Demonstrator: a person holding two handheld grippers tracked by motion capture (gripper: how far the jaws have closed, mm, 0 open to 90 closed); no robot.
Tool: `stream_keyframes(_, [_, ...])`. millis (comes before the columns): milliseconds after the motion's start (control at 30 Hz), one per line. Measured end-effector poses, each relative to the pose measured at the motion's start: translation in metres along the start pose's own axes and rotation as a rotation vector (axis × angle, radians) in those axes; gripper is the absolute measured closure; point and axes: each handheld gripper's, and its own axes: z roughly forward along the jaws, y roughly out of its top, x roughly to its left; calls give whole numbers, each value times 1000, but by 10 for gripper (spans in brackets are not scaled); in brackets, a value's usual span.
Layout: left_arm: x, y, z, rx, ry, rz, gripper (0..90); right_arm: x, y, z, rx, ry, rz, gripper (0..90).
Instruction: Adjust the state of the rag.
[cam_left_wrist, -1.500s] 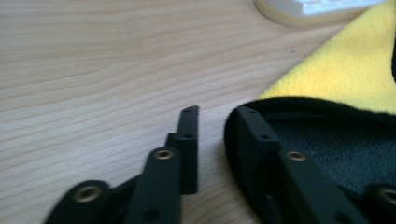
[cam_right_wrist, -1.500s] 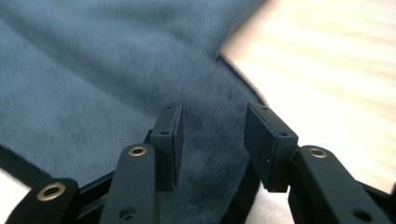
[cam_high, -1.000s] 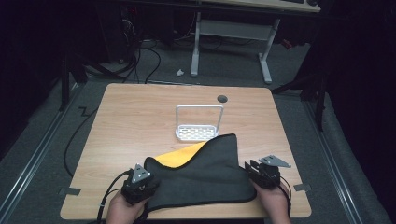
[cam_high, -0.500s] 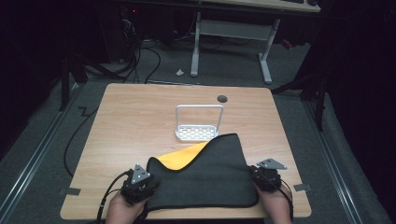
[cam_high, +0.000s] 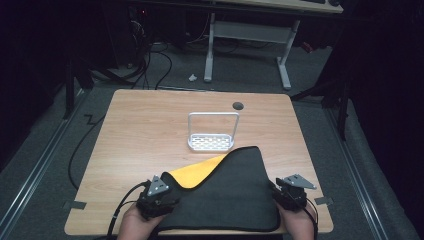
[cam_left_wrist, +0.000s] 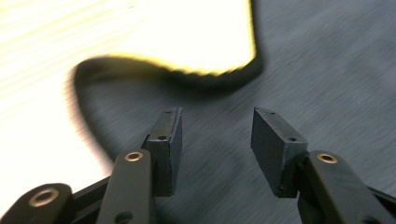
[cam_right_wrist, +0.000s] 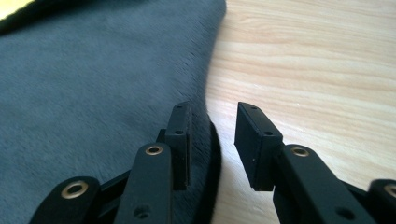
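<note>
Cloth: dark grey, yellow underside, flat on near half of table, far-left corner folded back to bare a yellow wedge. Far tip just short of white rack, which stands upright at table middle. Small dark hole in tabletop beyond rack, toward far edge.

Left gripper: at cloth's near-left edge, over grey pile; jaws apart, just been opening, nothing pinched between pads. Yellow fold and black hem ahead of jaws, blurred. In high view, same gripper held in left hand at table's near-left, cable trailing off toward near-left.

Right gripper: at cloth's right edge; jaws apart, just been opening, released. Left pad over the hem, right pad over bare wood, edge of cloth running between them; touching or not, cannot tell. In high view, same gripper at near-right, held in right hand.

Grippers well apart, cloth spread between them.
</note>
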Motion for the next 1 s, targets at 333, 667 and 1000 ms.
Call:
stream_keyframes(333, [21,43,33,-147,161,-26,642,9,-2,1,10,37,-63,672])
stream_keyframes(667, [44,40,23,-48,179,-69,653,7,0,1,-12,30,-52,672])
stream_keyframes(1000, [9,7,12,45,98,31,599,-4,26,41,55,15,12,799])
